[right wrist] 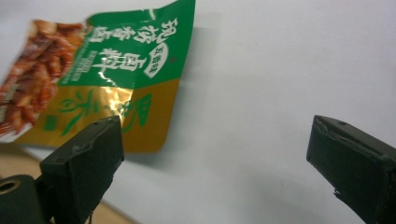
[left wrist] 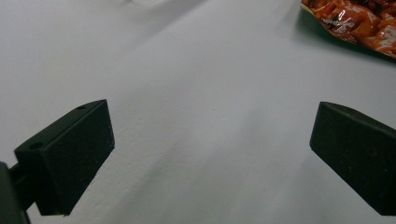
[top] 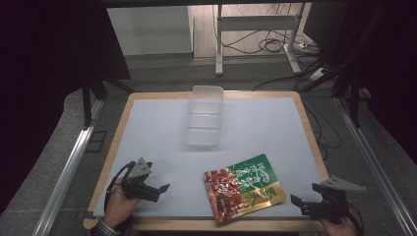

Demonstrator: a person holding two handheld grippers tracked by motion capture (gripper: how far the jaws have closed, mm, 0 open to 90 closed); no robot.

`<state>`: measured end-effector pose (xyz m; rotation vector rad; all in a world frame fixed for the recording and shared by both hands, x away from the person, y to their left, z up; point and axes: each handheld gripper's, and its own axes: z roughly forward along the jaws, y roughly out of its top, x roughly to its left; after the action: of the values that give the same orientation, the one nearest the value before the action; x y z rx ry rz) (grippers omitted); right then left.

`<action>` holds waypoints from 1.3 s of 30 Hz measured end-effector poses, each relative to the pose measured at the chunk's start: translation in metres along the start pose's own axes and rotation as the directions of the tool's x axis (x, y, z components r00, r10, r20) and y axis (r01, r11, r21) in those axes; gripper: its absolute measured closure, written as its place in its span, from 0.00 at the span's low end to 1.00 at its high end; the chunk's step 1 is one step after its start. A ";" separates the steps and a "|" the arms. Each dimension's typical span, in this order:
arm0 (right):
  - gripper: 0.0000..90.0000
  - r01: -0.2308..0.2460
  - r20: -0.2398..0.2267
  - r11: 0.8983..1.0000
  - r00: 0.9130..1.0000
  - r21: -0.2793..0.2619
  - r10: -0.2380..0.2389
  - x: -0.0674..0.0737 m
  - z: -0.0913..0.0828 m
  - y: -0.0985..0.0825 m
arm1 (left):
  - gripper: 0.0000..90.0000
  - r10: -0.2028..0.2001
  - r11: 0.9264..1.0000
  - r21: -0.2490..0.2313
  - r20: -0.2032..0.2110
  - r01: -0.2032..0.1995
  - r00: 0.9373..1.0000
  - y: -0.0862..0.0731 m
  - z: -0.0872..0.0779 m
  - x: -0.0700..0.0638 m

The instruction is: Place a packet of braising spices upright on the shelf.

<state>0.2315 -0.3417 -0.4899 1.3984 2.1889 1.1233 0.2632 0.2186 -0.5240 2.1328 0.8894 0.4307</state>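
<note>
A flat snack packet (top: 244,187), green and gold with a red food picture, lies on the white mat near the front edge. A clear plastic tub (top: 204,115) stands farther back at the middle. My left gripper (top: 156,191) rests at the front left, jaws wide apart with bare mat between them; the packet's red corner (left wrist: 359,23) shows at the top right of the left gripper view. At the front right corner my right gripper (top: 299,204) is open, just right of the packet; the packet (right wrist: 107,74) lies ahead of its left jaw.
The white mat (top: 147,132) sits on a wooden table with a raised rim (top: 314,142). Metal rails (top: 74,162) run along both sides. Cables and a desk frame (top: 255,29) are on the floor beyond the table.
</note>
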 end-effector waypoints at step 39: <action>0.00 0.139 0.029 0.988 0.990 -0.063 -0.138 0.006 0.010 0.004 | 0.00 0.017 0.999 -0.039 0.032 -0.016 0.999 -0.001 0.000 0.000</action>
<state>0.2371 -0.3313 -0.4924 1.2069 2.1750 1.1109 0.2627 0.2193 -0.5246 2.1070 0.8389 0.4178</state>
